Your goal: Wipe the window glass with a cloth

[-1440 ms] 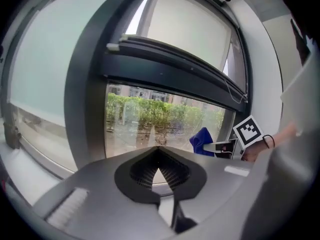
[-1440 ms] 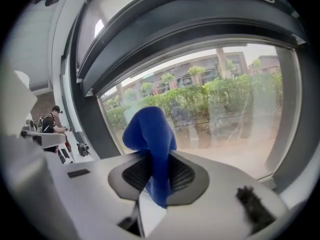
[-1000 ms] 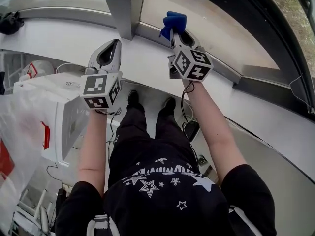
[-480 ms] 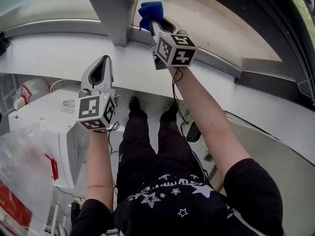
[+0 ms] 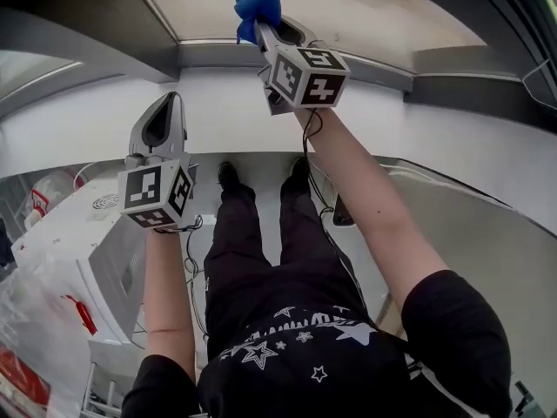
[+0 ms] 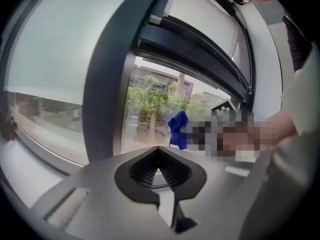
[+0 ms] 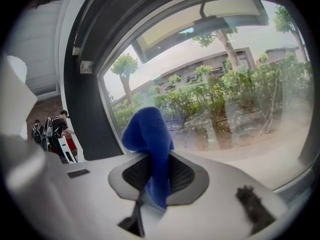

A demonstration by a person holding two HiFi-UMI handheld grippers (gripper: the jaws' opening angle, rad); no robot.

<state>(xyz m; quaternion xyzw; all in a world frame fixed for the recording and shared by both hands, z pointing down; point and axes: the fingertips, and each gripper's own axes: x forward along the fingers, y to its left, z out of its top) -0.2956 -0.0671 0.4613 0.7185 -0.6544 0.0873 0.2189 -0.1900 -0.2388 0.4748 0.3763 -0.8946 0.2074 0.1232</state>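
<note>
The right gripper (image 5: pixel 260 30) is clamped on the blue cloth (image 5: pixel 258 7), and the right gripper view shows how: the jaws press in from both sides on the cloth's (image 7: pixel 147 134) lower half, so a bunched, rounded wad stands free beyond the tips of the right gripper (image 7: pixel 152 176). That free wad looks like the working face. Held this way, soft fabric rather than hard jaw would meet the window glass (image 7: pixel 240 99). The arm is stretched out and up, which carries the cloth to the lower part of the window glass (image 5: pixel 348 7), just above the grey window frame (image 5: pixel 209 55). No view settles whether the cloth already touches the pane.

The left gripper (image 5: pixel 167 103) has its jaws together on nothing. It hangs lower, over the white sill (image 5: pixel 87 120) and well apart from the cloth. I judge it is simply parked out of the wiping path, since one cloth needs one gripper. From the left gripper (image 6: pixel 159 156) view, the cloth (image 6: pixel 178 129) shows against the pane beside the dark upright of the frame (image 6: pixel 107 84).

The cloth's long axis runs along the right gripper's own line, from the pinched tail between the jaws out to the wad. It points away from the person, toward the glass, with the top leaning slightly to the left in the right gripper view
</note>
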